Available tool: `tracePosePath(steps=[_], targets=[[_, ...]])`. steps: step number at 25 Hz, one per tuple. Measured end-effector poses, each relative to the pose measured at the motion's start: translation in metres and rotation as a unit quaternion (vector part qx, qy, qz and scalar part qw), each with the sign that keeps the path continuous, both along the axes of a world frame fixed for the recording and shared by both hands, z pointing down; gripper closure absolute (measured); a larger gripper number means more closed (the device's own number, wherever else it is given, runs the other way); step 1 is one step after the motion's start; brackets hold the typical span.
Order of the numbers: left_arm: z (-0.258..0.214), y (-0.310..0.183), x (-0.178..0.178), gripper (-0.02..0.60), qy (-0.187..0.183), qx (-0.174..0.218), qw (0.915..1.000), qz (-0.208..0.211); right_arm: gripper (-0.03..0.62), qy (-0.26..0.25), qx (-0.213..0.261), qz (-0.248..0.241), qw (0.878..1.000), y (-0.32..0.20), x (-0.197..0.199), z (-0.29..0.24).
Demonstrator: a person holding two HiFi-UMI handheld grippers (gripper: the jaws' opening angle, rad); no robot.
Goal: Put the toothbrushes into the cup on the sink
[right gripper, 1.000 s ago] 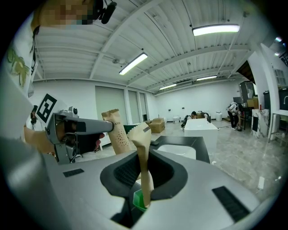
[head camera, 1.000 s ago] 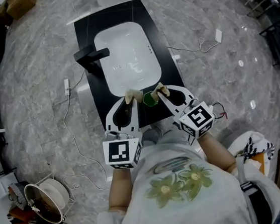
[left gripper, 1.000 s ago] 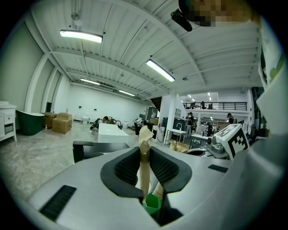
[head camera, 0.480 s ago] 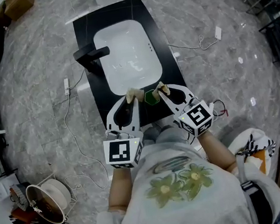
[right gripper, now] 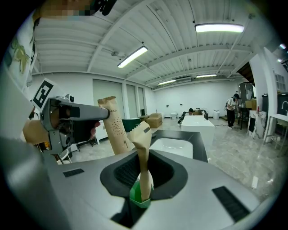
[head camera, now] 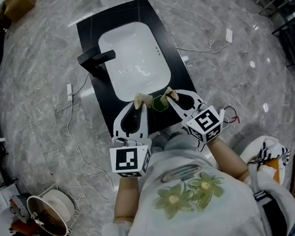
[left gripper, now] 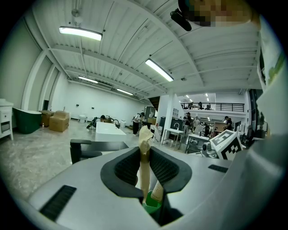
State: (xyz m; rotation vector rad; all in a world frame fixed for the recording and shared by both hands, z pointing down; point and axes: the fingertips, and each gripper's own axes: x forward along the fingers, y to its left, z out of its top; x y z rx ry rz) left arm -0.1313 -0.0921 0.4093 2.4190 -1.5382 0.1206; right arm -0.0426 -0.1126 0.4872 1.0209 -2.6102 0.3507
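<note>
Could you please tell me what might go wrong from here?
The green cup stands near the black counter's front edge with the left toothbrush and right toothbrush standing in it; a sideways pull could tip it. The left tongs and right tongs, each shut on one, sit close together and may bump when letting go.

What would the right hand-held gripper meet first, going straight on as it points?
Probably the white basin; the wrapped toothbrush in the left hand-held gripper stands left of that line, but depth is unclear.
</note>
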Motion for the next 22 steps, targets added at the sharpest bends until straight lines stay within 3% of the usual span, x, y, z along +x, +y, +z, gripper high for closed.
tracePosePath(steps=[22], targets=[[0.011, -0.015, -0.005, 0.499, 0.000, -0.011, 0.9999, -0.008, 0.533, 0.031, -0.030, -0.012, 0.999, -0.008, -0.003, 0.037]])
